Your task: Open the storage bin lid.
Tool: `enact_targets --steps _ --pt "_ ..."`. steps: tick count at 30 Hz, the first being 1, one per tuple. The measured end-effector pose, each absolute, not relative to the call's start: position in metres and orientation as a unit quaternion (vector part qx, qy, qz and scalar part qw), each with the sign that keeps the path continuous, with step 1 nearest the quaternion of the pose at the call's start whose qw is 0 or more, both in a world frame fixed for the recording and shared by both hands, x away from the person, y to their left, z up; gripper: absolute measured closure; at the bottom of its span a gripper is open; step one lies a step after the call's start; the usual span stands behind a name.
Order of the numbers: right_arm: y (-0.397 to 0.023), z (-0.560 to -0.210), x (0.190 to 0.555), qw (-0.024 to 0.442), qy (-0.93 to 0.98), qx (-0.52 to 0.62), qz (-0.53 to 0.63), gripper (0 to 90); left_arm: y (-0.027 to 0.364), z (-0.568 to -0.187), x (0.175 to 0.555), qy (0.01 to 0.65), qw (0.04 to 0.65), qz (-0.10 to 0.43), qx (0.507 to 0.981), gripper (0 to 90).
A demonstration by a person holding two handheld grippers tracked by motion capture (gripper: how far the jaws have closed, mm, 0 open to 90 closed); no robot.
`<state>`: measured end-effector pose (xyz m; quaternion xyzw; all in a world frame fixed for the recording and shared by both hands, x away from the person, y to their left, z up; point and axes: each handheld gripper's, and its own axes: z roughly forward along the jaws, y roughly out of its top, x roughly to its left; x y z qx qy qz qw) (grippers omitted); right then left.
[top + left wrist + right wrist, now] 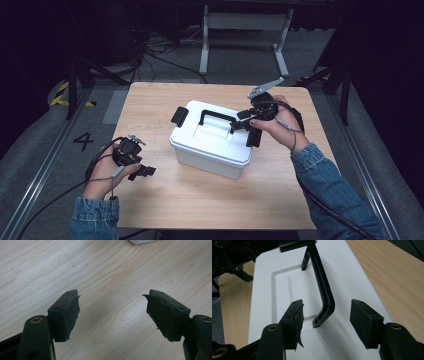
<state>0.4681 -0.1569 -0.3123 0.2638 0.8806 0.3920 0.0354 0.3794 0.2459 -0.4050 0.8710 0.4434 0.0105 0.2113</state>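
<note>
Handle (322, 292) betw. open right tongs (325, 320), untouched.

A single black numeral "4" (83, 141) can be read; it stands on the grey floor, to the left of the wooden table (150, 100) in the high view, beside the table's near-left part. Farther back on that same side, off the table's far-left corner, yellow-and-black hazard stripes (62, 95) mark the floor; they carry no letters. Nothing else bears readable text, labels or brands.
</note>
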Motion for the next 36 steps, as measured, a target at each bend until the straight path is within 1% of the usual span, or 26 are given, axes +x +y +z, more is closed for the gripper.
enact_targets --steps 5,8,9,11,13,16,17,18,19,20,28,36 --pt "-0.146 -0.319 0.476 0.028 0.889 0.258 0.378 50.6 0.247 -0.405 0.379 0.444 0.21 0.014 0.871 26.9" --pt "-0.14 -0.322 0.479 0.029 0.895 0.251 0.367 56.7 0.247 -0.405 0.379 0.445 0.212 0.01 0.87 26.9" --pt "-0.14 -0.322 0.479 0.029 0.895 0.251 0.367 56.7 0.247 -0.405 0.379 0.445 0.212 0.01 0.87 26.9" --pt "-0.135 -0.322 0.479 0.021 0.899 0.246 0.362 63.5 0.247 -0.405 0.38 0.445 0.213 0.01 0.87 26.9" --pt "-0.134 -0.322 0.479 0.018 0.899 0.246 0.361 64.8 0.247 -0.405 0.38 0.445 0.213 0.01 0.87 26.9" --pt "-0.129 -0.321 0.48 0.018 0.904 0.238 0.355 69.5 0.247 -0.405 0.38 0.445 0.212 0.011 0.87 26.9" --pt "-0.128 -0.32 0.481 0.02 0.906 0.234 0.353 73.2 0.247 -0.405 0.38 0.444 0.212 0.011 0.871 27.0" --pt "-0.128 -0.32 0.481 0.02 0.906 0.234 0.353 73.2 0.247 -0.405 0.38 0.444 0.212 0.011 0.871 27.0" --pt "-0.127 -0.319 0.481 0.021 0.908 0.231 0.35 78.3 0.247 -0.405 0.379 0.444 0.213 0.009 0.87 27.0" --pt "-0.127 -0.319 0.481 0.02 0.908 0.231 0.349 80.4 0.247 -0.405 0.379 0.444 0.213 0.009 0.87 27.0" --pt "-0.124 -0.317 0.478 0.008 0.912 0.212 0.352 83.3 0.247 -0.405 0.379 0.444 0.212 0.01 0.871 26.9" --pt "-0.125 -0.317 0.479 0.004 0.912 0.196 0.36 84.2 0.247 -0.405 0.38 0.445 0.213 0.01 0.87 27.0"
